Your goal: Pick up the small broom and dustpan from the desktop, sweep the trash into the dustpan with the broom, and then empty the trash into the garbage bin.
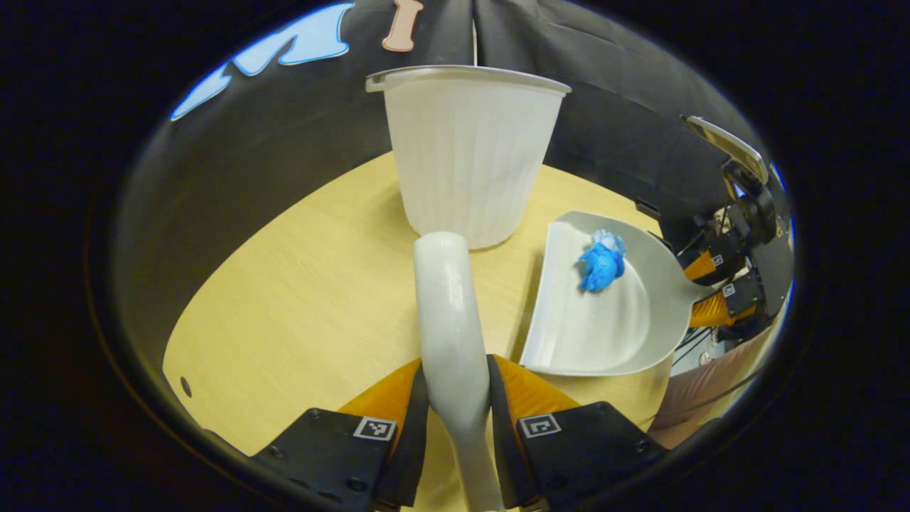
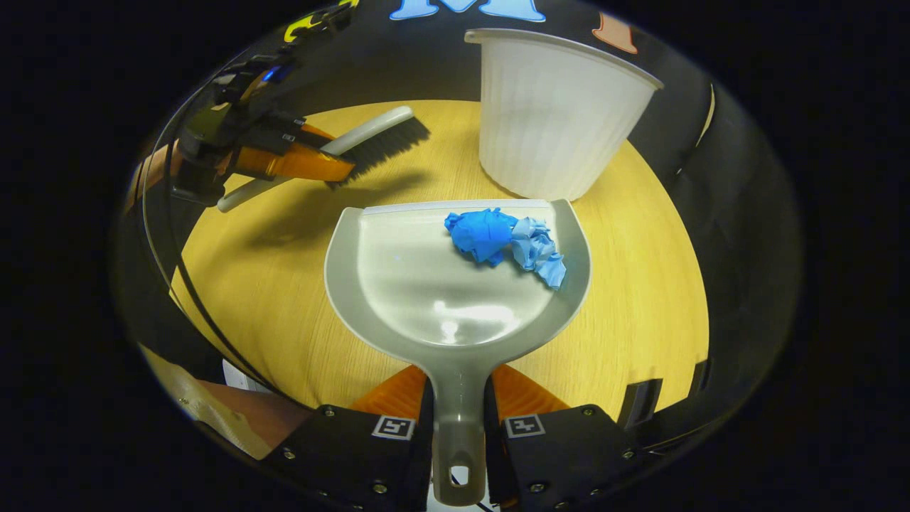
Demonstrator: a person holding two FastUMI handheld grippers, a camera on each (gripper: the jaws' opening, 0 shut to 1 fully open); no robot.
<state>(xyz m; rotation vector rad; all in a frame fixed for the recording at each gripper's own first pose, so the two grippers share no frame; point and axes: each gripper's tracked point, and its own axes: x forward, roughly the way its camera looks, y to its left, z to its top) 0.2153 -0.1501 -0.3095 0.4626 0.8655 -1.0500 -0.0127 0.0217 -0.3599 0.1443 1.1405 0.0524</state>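
My left gripper [image 1: 456, 398] is shut on the small broom [image 1: 449, 313], whose pale back runs forward over the table toward the garbage bin [image 1: 466, 153]. In the right gripper view, the right gripper [image 2: 458, 412] is shut on the handle of the grey dustpan [image 2: 426, 291]. Crumpled blue paper trash [image 2: 505, 238] lies in the pan near its front lip. The white ribbed garbage bin [image 2: 554, 114] stands just beyond the pan. The left gripper view has the dustpan [image 1: 604, 327] with the trash [image 1: 603, 262] at right, held by the right gripper [image 1: 704, 288]. The broom's dark bristles [image 2: 387, 146] and the left gripper [image 2: 313, 160] appear at upper left of the right gripper view.
The round wooden table [image 1: 306, 299] ends in a curved edge at left and near. Black cloth walls close in behind the bin. A person's arm [image 2: 213, 398] shows at the lower left of the right gripper view.
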